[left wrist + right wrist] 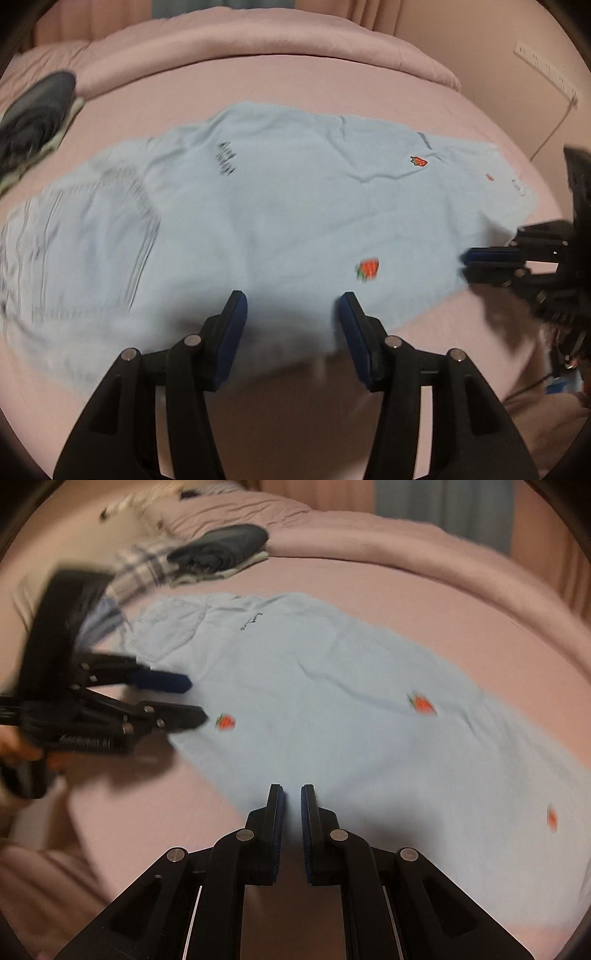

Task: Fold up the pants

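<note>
Light blue pants (266,221) with small red strawberry patches lie flat across the pink bed, waist and pocket at the left, leg ends at the right; they also show in the right wrist view (351,709). My left gripper (293,306) is open, its fingers just above the pants' near edge; it shows in the right wrist view (195,698) at the left. My right gripper (293,797) has its jaws nearly closed with a narrow gap, nothing visibly between them, at the near edge of the leg; it shows in the left wrist view (467,264) at the right.
A folded dark garment (221,548) lies on a pale cloth at the back of the bed (406,602), with a plaid garment (144,568) beside it. A rolled pink duvet (258,44) runs along the far side. A white power strip (546,70) lies beyond the bed's right edge.
</note>
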`<state>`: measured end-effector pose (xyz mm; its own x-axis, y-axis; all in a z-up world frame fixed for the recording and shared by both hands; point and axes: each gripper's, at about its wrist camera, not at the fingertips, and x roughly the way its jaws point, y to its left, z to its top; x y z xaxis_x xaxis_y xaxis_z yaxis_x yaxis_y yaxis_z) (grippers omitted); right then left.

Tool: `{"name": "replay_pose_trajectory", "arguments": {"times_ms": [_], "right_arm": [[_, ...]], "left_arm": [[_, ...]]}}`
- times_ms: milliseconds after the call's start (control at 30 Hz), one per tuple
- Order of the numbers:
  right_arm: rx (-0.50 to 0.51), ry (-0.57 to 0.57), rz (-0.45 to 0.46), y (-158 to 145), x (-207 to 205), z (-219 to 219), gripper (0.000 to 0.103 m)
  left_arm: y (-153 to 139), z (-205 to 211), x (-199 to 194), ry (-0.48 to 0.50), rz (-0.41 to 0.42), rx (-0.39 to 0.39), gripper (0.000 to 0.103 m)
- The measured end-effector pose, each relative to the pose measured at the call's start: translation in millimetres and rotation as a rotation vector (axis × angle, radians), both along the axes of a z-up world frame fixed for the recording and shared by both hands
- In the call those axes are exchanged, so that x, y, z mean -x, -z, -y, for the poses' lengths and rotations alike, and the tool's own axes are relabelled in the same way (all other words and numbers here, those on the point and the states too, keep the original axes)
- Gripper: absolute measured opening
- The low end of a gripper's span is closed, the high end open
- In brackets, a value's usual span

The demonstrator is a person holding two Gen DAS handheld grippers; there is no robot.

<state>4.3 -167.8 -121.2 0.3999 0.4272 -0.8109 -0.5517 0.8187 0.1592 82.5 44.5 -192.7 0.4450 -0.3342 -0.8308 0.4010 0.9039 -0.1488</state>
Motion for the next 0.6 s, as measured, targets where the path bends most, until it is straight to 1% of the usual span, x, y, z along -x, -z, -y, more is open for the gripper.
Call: {"name": "replay_pose_trajectory", "arguments": {"times_ms": [67,133,167,200,233,267,300,367,433,500,600], "right_arm": [[-0.085,0.066,-0.061,-6,3,30,0.008],[-0.134,0.182,-0.059,-13,11,63,0.012],[-0.164,0.251,-0.052,-16,14,83,0.019],[-0.211,0.332,-0.047,-19,17,108,0.032],[-0.266,0.423,-0.046,-21,21,135,0.04],[-0.313,0.512,-0.044,-21,25,158,0.054],[-0.357,0.613,-0.035,-21,30,183,0.06],[-0.412,0.79,-0.027,-15,42,226,0.06],[-0.458,0.915,-0.027,-9,53,256,0.06],[-0.493,0.997,-0.03,-2,58,273,0.061],[-0.508,1.07,-0.054,12,50,283,0.061]], "left_arm": [[-7,-4,9,-0.014,-0.014,0.024,0.052],[-13,-6,14,-0.03,-0.028,0.046,0.054],[-18,-6,16,-0.039,-0.03,0.058,0.057],[-22,-4,15,-0.048,-0.031,0.072,0.058],[-27,1,14,-0.05,-0.027,0.086,0.058],[-28,2,17,-0.046,-0.022,0.098,0.058],[-33,8,16,-0.038,-0.019,0.114,0.059],[-39,24,14,-0.011,-0.014,0.146,0.061],[-43,46,10,0.027,-0.026,0.184,0.064],[-44,69,4,0.063,-0.052,0.218,0.064],[-45,109,-8,0.114,-0.078,0.247,0.064]]}}
